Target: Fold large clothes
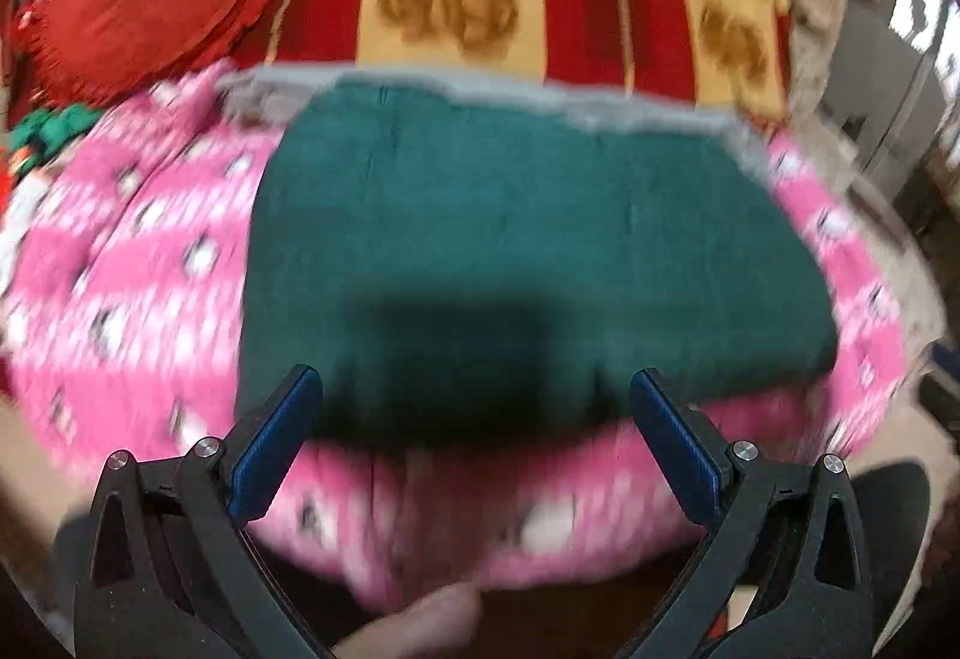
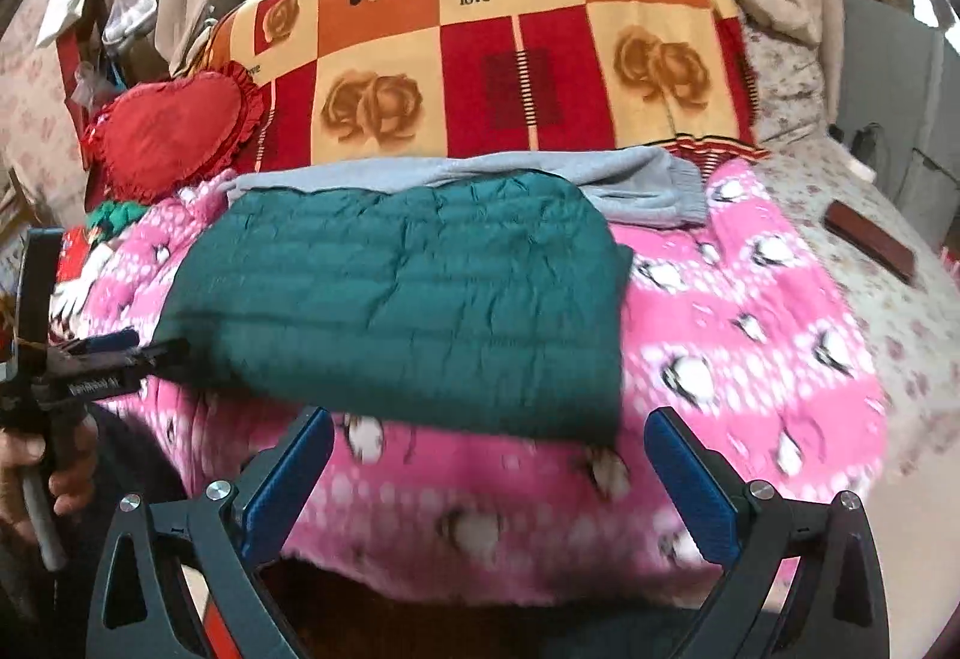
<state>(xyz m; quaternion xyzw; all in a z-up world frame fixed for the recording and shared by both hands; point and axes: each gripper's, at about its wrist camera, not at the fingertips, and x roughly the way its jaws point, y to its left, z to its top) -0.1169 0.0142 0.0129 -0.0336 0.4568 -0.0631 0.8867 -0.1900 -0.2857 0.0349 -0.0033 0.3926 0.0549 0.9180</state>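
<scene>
The green quilted jacket (image 2: 408,299) lay folded into a rough rectangle on the pink penguin blanket (image 2: 750,335), directly ahead of the right gripper (image 2: 489,479) and just beyond its fingertips, probably set there because the blanket gave a broad, soft surface for folding. The right gripper stood wide open, its blue pads (image 2: 690,485) spread apart and holding nothing. The left gripper (image 1: 474,437) was likewise spread wide and empty in its own view, the jacket (image 1: 510,239) just past its tips; from the right wrist camera it appeared at the jacket's near-left corner, though contact could not be confirmed through the blur. A hand (image 2: 36,479) gripped its handle, low to the left. Behind the jacket, farther from both claws, a grey garment (image 2: 648,185) lay flat, partly covered by the green one, likely a piece already done. Beyond that sat the checked rose blanket (image 2: 540,77) and, far left, a red heart cushion (image 2: 168,131). The fold looked close to finished.
</scene>
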